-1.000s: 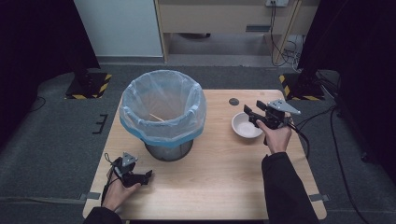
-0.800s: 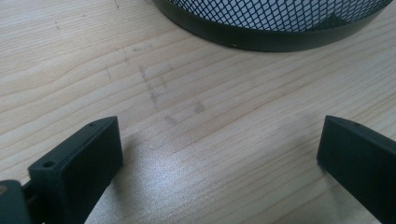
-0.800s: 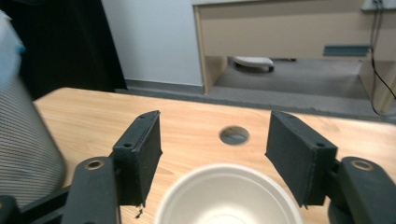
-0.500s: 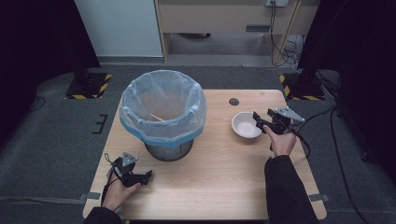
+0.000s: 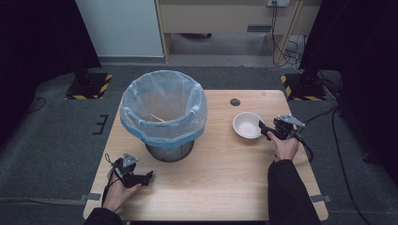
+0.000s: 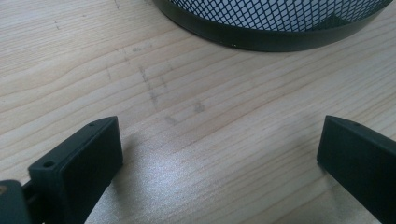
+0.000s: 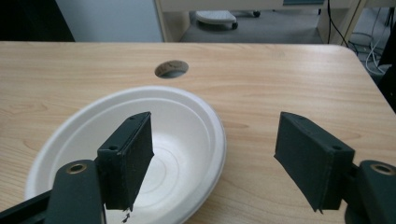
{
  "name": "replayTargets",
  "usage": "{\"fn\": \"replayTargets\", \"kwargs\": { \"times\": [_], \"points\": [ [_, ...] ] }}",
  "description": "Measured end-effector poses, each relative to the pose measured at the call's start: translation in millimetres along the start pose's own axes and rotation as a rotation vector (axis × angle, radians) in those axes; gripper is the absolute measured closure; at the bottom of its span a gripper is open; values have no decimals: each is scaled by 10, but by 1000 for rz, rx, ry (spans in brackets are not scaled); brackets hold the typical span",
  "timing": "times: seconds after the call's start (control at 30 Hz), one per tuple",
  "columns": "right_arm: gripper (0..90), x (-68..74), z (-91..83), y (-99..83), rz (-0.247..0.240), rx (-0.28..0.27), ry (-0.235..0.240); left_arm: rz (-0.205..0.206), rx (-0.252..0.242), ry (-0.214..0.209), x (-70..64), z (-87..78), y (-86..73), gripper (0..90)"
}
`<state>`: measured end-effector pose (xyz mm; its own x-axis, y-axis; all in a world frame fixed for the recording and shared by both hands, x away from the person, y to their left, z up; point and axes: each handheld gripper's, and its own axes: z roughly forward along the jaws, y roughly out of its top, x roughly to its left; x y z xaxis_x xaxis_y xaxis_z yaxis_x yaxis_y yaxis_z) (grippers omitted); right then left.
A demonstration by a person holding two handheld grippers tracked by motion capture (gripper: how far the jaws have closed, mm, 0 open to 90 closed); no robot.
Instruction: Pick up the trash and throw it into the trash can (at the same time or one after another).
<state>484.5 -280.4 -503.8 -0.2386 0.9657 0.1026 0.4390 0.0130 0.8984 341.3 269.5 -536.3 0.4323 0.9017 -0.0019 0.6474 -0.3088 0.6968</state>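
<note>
Smooth white paper bowl (image 7: 187,140), matt pale wood table (image 5: 225,173), black metal mesh bin (image 6: 280,18), thin plastic liner (image 5: 164,108)

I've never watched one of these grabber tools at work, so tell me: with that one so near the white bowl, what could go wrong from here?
Two risks, as I judge them. The right gripper is open with one jaw over the white bowl and one outside its rim; the bowl looks thin and light, so a pinch there might bend it or tip it. The bowl also sits near the table's right edge, so a nudge could slide it toward that edge.
</note>
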Motion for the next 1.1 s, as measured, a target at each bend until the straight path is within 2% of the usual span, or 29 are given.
{"fn": "replayTargets", "kwargs": {
  "times": [0.27,0.4,0.47,0.53,0.57,0.6,0.67,0.7,0.73,0.8,0.9,1.1],
  "points": [
    [331,5,144,-86,11,51,2,0,0,0,0,0,0,0],
    [389,17,195,-119,9,88,11,0,0,0,0,0,0,0],
    [451,29,210,-132,12,112,18,0,0,0,0,0,0,0],
    [472,33,214,-140,10,123,19,0,0,0,0,0,0,0],
    [531,47,221,-159,8,149,24,0,0,0,0,0,0,0],
    [531,47,221,-159,8,149,24,0,0,0,0,0,0,0],
    [592,64,219,-168,11,164,27,0,0,0,0,0,0,0],
    [660,75,212,-170,9,182,28,0,0,0,0,0,0,0],
    [660,75,212,-170,9,182,28,0,0,0,0,0,0,0],
    [728,89,197,-165,9,198,32,0,0,0,0,0,0,0],
    [771,122,167,-132,29,191,45,0,0,0,0,0,0,0],
    [805,186,106,-38,34,177,68,0,0,0,0,0,0,0]
  ]
}}
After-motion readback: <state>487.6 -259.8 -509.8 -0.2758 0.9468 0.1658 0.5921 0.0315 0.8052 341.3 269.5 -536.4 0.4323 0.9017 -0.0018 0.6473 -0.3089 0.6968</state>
